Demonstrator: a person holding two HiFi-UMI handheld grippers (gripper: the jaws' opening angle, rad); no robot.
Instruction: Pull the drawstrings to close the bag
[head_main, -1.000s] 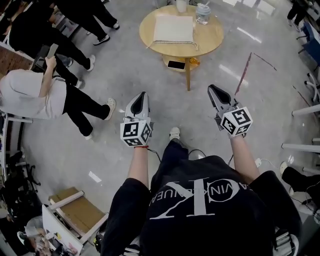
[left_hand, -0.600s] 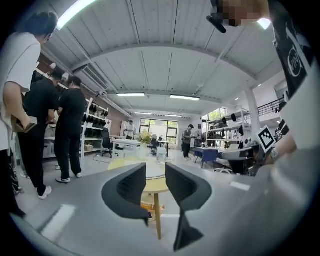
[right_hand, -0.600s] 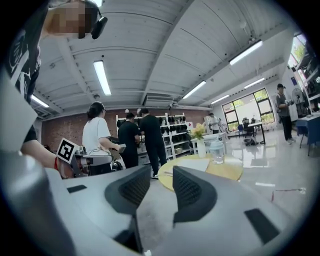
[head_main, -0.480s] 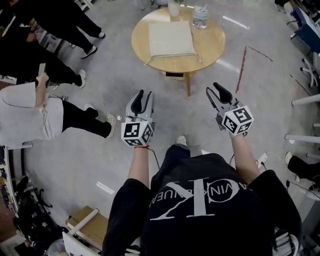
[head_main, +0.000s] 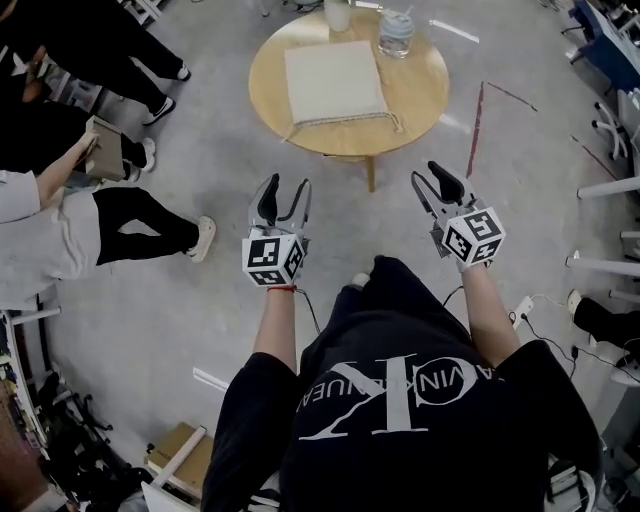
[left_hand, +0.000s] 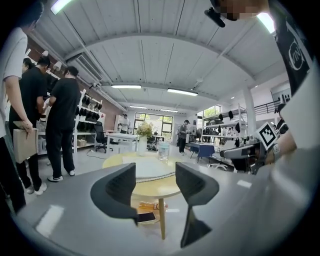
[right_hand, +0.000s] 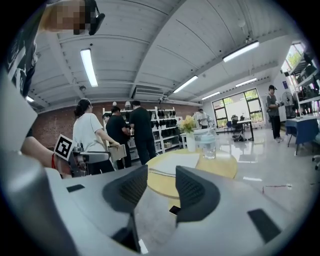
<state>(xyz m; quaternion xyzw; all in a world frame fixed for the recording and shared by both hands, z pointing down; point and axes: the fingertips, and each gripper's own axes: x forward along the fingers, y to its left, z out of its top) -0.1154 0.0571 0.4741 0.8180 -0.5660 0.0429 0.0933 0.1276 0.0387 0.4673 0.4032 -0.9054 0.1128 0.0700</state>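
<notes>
A cream drawstring bag (head_main: 333, 82) lies flat on a round wooden table (head_main: 420, 95), its cords (head_main: 345, 122) trailing along the near edge. Both grippers are held in the air short of the table, apart from the bag. My left gripper (head_main: 285, 190) points at the table's near left and its jaws are opening with nothing between them. My right gripper (head_main: 432, 182) is to the right, its jaws also opening and empty. In the left gripper view the bag (left_hand: 150, 167) shows beyond the left gripper (left_hand: 155, 186). In the right gripper view the bag (right_hand: 175, 162) lies past the right gripper (right_hand: 161, 187).
A clear jar (head_main: 395, 30) and a white vase (head_main: 337, 14) stand at the table's far edge. A phone (left_hand: 146, 217) lies on the table's lower shelf. Several people (head_main: 60, 210) stand to the left. Chair legs (head_main: 605, 190) are at the right, a cardboard box (head_main: 180, 445) behind on the left.
Both grippers went from shut to open. The table has come lower and closer in the head view.
</notes>
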